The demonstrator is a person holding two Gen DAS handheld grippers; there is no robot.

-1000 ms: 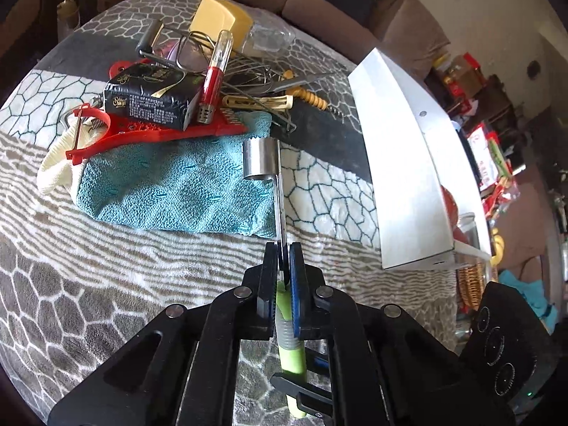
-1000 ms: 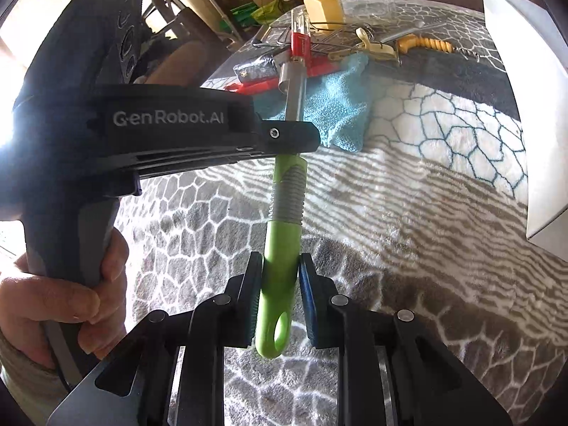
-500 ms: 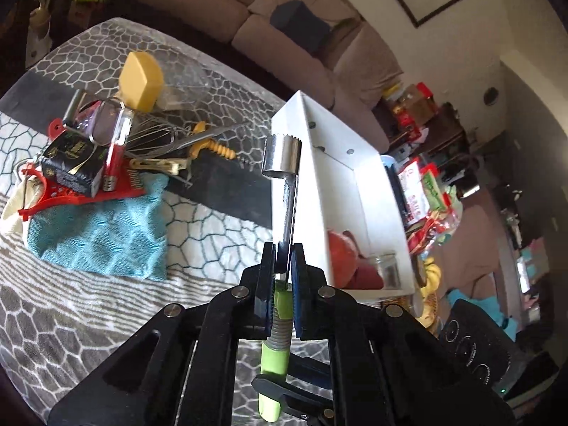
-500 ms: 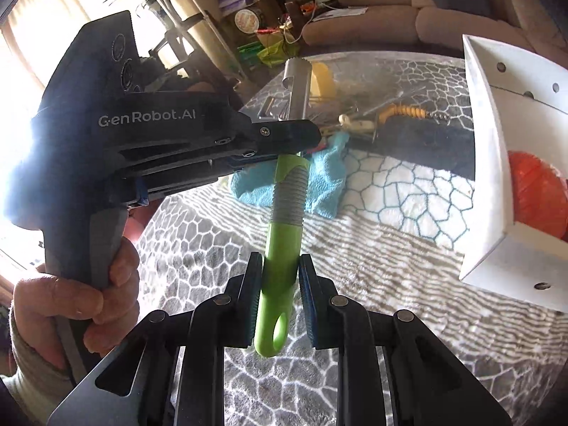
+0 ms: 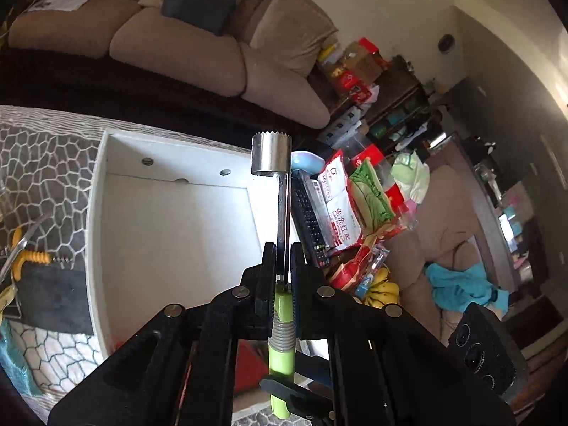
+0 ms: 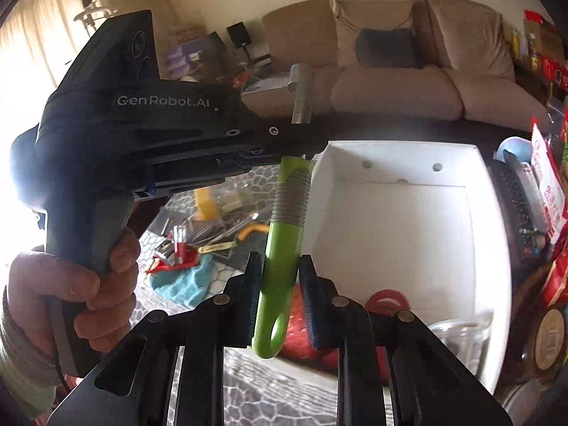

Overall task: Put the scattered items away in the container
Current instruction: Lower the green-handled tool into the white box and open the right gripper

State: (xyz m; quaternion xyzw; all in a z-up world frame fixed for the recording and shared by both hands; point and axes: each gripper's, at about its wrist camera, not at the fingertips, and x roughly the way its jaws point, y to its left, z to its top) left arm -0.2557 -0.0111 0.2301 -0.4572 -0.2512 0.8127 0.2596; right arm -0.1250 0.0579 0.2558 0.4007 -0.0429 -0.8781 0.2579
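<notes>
1. Left claw of mine is clamped tight on the thin metal shaft of the corer, just above its green handle.
2. My right claw pinches the same corer's green handle near its looped end.
3. Between both claws the corer hangs over the white container, its steel tube end pointing away from me.
4. Red items lie in the container's near end.
5. Other scattered utensils lie on the tabletop, left of the container.

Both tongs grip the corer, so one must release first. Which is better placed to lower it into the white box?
Probably left tongs: they pinch the corer beside its head, over the white box.
</notes>
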